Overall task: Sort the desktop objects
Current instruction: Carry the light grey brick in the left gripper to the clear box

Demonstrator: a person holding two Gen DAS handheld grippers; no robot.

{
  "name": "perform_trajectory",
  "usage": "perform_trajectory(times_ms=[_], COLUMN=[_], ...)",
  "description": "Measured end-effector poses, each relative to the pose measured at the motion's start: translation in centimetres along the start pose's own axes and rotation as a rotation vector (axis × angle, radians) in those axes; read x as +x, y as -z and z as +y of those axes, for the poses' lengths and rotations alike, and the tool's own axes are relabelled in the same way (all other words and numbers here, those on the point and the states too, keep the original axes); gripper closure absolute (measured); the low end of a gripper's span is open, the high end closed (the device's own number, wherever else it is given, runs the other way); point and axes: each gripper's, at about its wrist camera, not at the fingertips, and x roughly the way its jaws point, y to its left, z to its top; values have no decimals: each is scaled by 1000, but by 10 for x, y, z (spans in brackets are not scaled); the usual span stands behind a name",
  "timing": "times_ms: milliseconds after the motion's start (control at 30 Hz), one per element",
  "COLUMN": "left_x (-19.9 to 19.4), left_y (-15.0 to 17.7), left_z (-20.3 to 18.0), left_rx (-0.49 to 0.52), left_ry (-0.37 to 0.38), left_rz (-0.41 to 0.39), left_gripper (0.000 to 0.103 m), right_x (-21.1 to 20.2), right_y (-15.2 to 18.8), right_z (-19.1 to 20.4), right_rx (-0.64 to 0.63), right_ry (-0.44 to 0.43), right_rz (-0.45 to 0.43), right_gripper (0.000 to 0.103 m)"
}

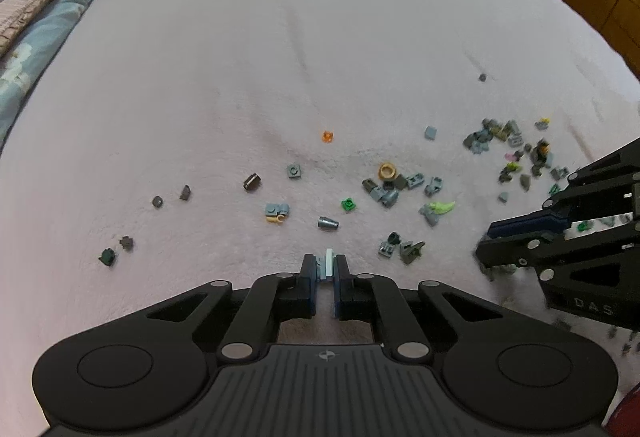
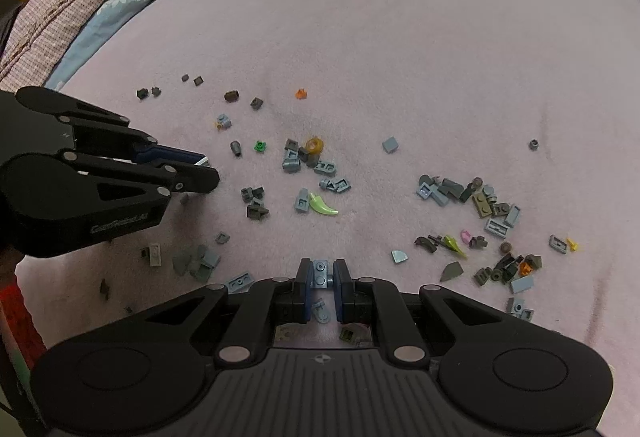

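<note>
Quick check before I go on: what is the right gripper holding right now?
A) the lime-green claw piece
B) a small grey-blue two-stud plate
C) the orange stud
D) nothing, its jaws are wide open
B: in the right wrist view the right gripper is shut on a grey-blue plate with two studs showing between its pads.
</note>
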Motion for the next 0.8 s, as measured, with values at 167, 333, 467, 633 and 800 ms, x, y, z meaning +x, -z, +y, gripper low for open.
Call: perform_trajectory(times_ms=[167,333,467,633,800], left_x=[-22,-50,-75,-101,-126], left_y=[-6,-11,-17,-29,-40], left_z=[-10,-27,-45,-75,-113], left_rx=[-8,-7,10,47,114], left_ry=[18,45,67,101,128], left_rz=[-20,-34,-55,-90,-128], left_gripper=[93,93,93,93,93], right_x=[-23,-56,-85,-126,-168], right_y=[-1,0,5,18,39], right_z=[1,1,-2,-10,-22], right_rx=[23,53,87,142,202], right_ry=[2,9,24,51,80], right_rz=[-45,-91,-129,-173,-219], right_gripper=[92,92,92,92,92])
